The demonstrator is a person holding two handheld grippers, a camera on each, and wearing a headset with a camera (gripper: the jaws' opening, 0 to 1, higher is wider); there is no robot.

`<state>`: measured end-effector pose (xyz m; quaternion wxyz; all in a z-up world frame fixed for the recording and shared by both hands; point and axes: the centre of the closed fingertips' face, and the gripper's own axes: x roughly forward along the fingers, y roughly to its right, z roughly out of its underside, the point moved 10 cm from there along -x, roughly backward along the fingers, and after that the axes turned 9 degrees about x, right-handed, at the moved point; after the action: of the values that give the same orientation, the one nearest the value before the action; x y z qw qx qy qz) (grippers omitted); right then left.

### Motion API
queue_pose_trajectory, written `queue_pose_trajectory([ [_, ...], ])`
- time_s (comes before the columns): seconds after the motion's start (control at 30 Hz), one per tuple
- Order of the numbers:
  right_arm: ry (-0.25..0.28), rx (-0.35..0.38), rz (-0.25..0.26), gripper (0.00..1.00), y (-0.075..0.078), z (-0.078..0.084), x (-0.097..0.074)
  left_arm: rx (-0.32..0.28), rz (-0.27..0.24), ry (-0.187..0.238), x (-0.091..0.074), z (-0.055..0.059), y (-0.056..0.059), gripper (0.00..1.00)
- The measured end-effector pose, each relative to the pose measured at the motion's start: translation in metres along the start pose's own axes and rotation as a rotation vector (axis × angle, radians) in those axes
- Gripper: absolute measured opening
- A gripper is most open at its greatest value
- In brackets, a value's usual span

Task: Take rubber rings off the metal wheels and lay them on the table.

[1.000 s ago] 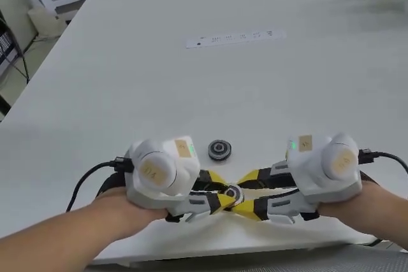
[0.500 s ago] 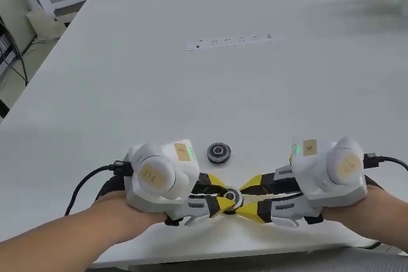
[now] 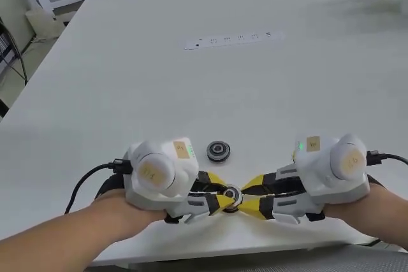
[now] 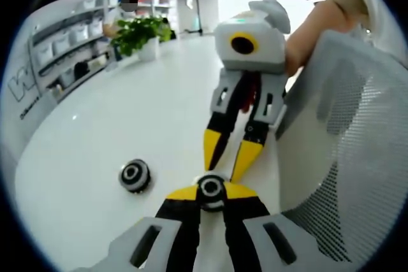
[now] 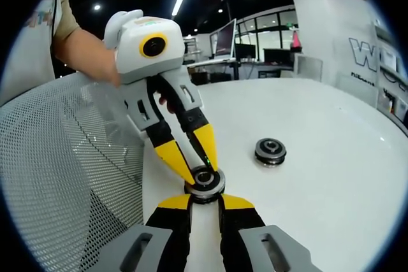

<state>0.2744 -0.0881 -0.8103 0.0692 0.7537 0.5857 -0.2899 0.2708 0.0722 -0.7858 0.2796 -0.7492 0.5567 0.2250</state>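
The person brings both tools nose to nose at the 6 o'clock edge of the table [image 3: 127, 81]. The left gripper [image 3: 218, 193] reaches in from 9 o'clock and the right gripper [image 3: 246, 194] from 3 o'clock. Between them sits one metal wheel [image 3: 230, 193], the task's thing of the moment, clamped from both sides. Each pair of jaws is clenched on it; in the right gripper view the yellow tips close in around its dark rubber ring [image 5: 218, 183].

The opposed grip looks deliberate: one tool probably steadies the hub so the other can peel the ring away. Which tool bites rubber and which bites metal cannot be told, nor whether the wheel rests on the table or is held just above it. The ring appears not yet off.

A second wheel [image 3: 218, 150] lies flat just beyond at 12 o'clock, apart from both tools with its black tyre on, likely waiting its turn. A power strip [image 3: 234, 39] lies far off at 12 o'clock, well clear. A slip could send the small wheel over the near edge towards the mesh chair [image 5: 70, 176].
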Motion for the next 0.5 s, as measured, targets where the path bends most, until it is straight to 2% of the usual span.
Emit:
queue_pose_trajectory([
  [0.13, -0.001, 0.005, 0.001, 0.1, 0.0008, 0.0012, -0.0011, -0.001, -0.001, 0.0, -0.0001, 0.0001, 0.0, 0.13],
  [0.23, 0.001, 0.028, 0.006, 0.03, 0.0027, 0.0035, -0.0027, -0.002, -0.001, 0.0, -0.0001, 0.0002, 0.0, 0.13],
  [0.37, 0.001, 0.043, 0.009, 0.03, 0.0038, 0.0032, -0.0021, -0.005, -0.003, 0.0, 0.0, 0.0002, 0.0, 0.13],
  [0.5, 0.008, 0.114, 0.005, 0.03, 0.0064, 0.0044, -0.0019, -0.005, -0.003, -0.001, -0.0001, 0.0002, 0.0002, 0.13],
])
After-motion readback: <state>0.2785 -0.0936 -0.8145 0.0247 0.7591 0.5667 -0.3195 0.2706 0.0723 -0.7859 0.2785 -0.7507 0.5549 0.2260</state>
